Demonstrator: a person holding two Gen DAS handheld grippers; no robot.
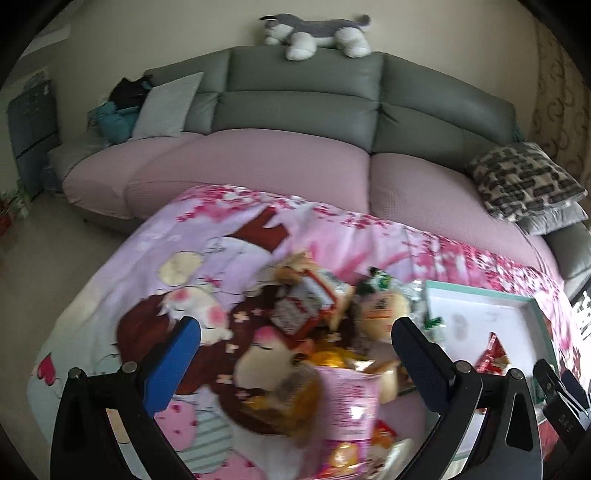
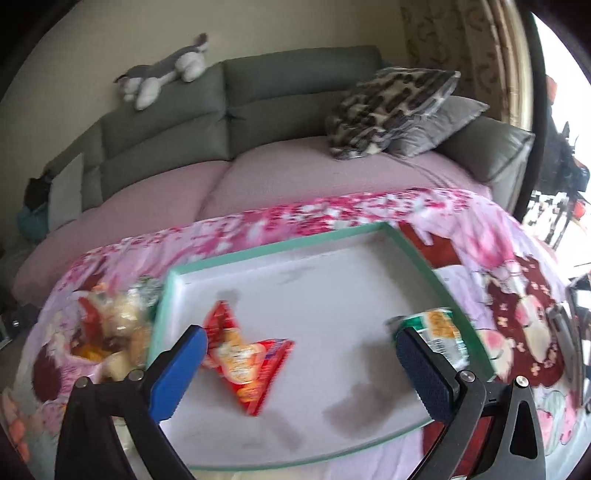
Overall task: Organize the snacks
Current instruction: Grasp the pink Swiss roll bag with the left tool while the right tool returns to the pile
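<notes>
Both grippers, left [image 1: 295, 339] and right [image 2: 301, 349], had fingers spread, holding nothing; 2 packets lay in the tray [image 2: 280, 254], red snack packet [image 2: 245, 360] and green packet [image 2: 441, 332].

A grey sofa [image 1: 303, 96] with pink seat covers stands against a cream wall [image 1: 147, 33]. A plush husky [image 1: 314, 33] lies atop its backrest; a patterned cushion [image 1: 524, 181] rests at its right end beside a curtain [image 2: 461, 40].
</notes>
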